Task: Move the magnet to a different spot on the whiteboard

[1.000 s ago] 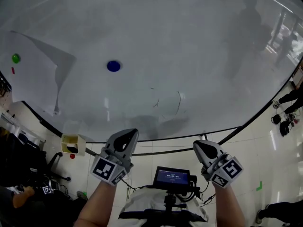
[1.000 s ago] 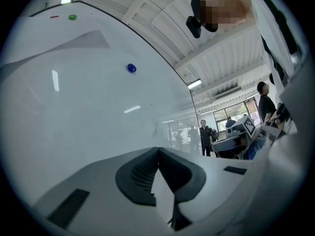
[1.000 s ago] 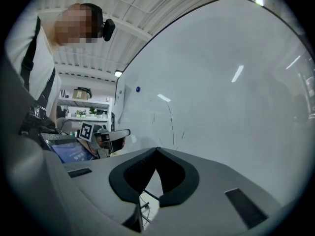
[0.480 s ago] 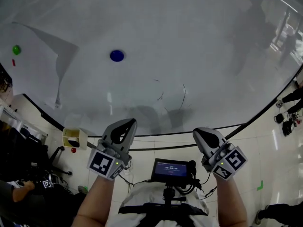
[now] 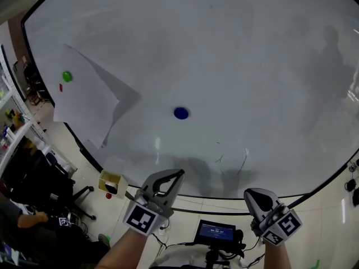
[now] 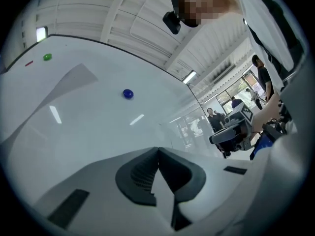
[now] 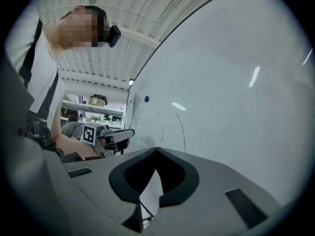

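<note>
The blue magnet (image 5: 180, 113) sits on the whiteboard (image 5: 235, 43) straight above the left tool (image 5: 178, 174), nearer to it than to the right tool (image 5: 251, 195); both are clenched and empty.

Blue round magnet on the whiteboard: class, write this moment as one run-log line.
target: blue round magnet on large white whiteboard, untouched | left gripper: shut, empty | right gripper: shut, empty
</note>
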The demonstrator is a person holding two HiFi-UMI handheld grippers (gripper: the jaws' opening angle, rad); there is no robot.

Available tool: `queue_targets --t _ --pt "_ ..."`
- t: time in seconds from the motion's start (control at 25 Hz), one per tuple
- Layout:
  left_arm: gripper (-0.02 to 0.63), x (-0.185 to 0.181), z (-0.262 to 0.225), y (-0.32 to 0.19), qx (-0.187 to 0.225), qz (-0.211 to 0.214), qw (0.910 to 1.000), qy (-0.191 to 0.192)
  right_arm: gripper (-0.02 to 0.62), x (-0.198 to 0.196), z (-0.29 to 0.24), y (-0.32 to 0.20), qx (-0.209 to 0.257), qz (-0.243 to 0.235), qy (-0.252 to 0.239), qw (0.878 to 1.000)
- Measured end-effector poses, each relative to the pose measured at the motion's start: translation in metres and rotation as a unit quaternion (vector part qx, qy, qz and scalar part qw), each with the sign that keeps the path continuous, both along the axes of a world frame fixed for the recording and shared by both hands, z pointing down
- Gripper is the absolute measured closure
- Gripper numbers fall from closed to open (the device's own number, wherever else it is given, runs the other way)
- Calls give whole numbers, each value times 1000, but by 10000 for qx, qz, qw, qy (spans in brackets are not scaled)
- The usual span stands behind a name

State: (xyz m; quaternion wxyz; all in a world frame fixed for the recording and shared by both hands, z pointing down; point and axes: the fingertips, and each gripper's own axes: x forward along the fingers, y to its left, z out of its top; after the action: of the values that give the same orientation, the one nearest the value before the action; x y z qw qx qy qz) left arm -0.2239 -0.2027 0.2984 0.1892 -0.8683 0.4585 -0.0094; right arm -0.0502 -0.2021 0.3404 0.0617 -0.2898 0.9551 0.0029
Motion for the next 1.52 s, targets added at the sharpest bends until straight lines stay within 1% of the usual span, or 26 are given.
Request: queue_targets --t 0.2,0.32,0.4,0.6,0.64,1.0,1.12,1.32,1.36,1.4,1.52 --pt "572 4 -27 -2 383 -84 9973 -623 561 0 -3 -1 27 -99 -75 9999" --pt "572 4 -38 -3 606 -217 9917 -1110 561 -3 -3 -1 70 -173 -112 9998" --pt "572 5 -48 -3 771 -291 9881 -1301 561 -2 -5 0 109 -214 -132 9996" --pt "571 8 -78 -4 1154 -453 9794 -1596 561 3 -13 0 194 -224 -186 9994" --pt "552 7 -83 -5 1211 -511 9773 -1664 561 4 -14 -1 195 -234 -192 9994" --pt "545 6 -116 -11 1528 -837 9633 -2044 561 10 -11 0 139 -265 -253 9992" --pt "529 4 -124 -14 1616 -1052 9577 -2136 561 10 -13 -1 148 -272 -272 9992" --pt "499 3 -134 -17 1681 -1278 9523 -2205 561 10 -14 -1 171 -276 -314 9990" --pt "477 3 -134 -18 1667 -1329 9508 -2249 561 10 -13 -1 170 -280 -323 9989" --pt "443 1 -134 -19 1614 -1405 9489 -2321 561 9 -12 -1 166 -287 -330 9989" --pt "414 -3 -132 -23 1411 -1655 9420 -2557 561 8 -12 -1 158 -308 -346 9988"
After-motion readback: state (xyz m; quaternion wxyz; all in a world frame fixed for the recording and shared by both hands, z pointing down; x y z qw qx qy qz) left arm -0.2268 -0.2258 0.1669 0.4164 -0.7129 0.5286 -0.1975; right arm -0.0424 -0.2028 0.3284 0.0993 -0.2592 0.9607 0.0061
